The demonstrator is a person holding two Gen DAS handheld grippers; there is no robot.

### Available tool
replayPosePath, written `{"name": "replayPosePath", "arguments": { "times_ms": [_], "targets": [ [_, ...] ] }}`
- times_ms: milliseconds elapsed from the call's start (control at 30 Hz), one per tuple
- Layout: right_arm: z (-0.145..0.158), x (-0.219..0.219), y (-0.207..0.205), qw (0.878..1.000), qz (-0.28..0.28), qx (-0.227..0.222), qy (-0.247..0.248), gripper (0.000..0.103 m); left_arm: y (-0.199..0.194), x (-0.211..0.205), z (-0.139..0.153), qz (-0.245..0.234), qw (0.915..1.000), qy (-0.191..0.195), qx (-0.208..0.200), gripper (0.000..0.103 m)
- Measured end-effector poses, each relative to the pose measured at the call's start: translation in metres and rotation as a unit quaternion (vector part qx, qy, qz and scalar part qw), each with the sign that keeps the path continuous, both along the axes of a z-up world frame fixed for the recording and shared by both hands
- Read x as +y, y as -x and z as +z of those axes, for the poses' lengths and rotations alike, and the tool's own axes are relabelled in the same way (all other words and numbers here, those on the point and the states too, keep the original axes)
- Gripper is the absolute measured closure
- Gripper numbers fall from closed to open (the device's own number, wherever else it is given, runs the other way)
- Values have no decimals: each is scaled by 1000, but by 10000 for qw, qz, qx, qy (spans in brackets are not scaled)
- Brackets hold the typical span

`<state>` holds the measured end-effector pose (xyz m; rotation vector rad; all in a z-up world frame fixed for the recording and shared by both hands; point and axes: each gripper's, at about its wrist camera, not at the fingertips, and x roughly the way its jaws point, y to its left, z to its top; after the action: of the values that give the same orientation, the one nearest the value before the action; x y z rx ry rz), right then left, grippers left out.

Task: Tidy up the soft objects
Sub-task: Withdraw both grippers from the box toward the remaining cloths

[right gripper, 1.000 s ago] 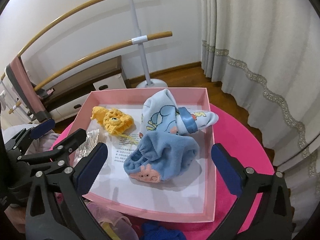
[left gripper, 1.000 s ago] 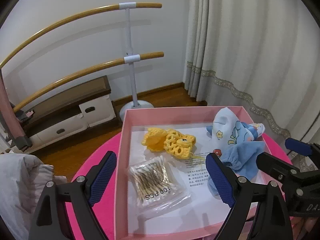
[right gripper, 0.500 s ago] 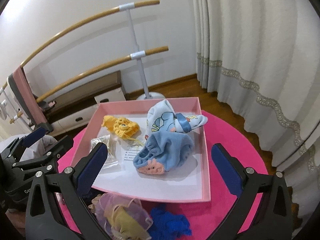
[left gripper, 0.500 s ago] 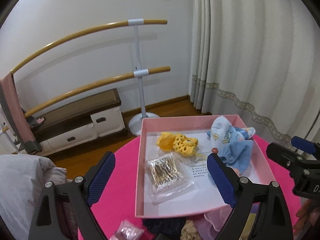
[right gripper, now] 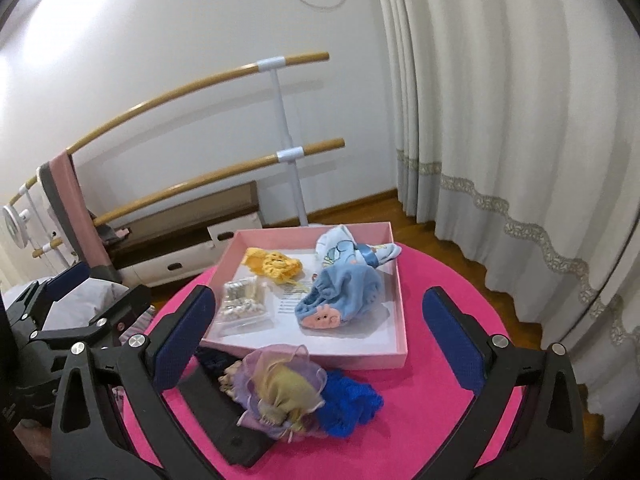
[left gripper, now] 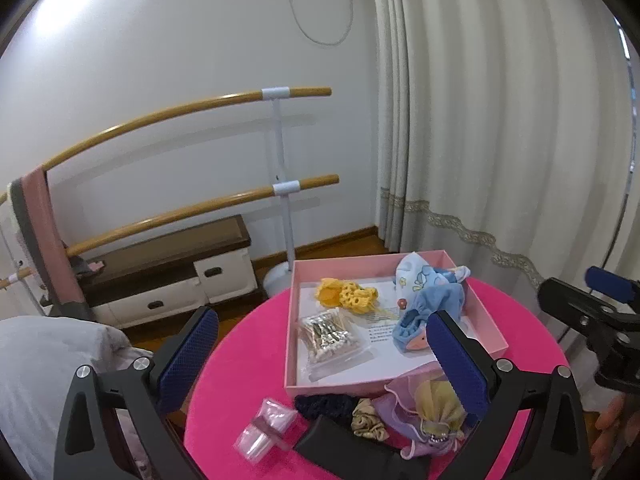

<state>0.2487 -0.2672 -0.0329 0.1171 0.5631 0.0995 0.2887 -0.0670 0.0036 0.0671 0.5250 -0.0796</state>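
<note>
Both the left gripper (left gripper: 324,356) and the right gripper (right gripper: 320,338) hover released, jaws wide, above the pink desk (right gripper: 452,280). The blue baby clothes (right gripper: 344,284) lie inside the pink box (right gripper: 394,260); a lilac pouch (right gripper: 280,384) lies just before it.

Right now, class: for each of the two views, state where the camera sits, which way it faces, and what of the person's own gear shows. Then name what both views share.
Left wrist: sits on the left tool, above the near-left of the pink table, facing the pink box; its open fingers show, and the right tool at right.
Right wrist: sits on the right tool, facing the same way; its open fingers show, and the left tool at left.
Shared: the box, blue baby clothes, yellow crochet piece, cotton swab bag.
</note>
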Motion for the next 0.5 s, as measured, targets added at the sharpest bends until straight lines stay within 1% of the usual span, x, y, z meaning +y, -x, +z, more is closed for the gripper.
{"name": "replayPosePath", "arguments": {
  "times_ms": [233,500],
  "targets": [
    [15,1,41,9994,-68,-332,-110,0,41,5,11,-30,9998,149,-156,0],
    [20,4,80,9985,-78,-532,-124,0,76,10,13,14,9995,256,-197,0]
  ]
}}
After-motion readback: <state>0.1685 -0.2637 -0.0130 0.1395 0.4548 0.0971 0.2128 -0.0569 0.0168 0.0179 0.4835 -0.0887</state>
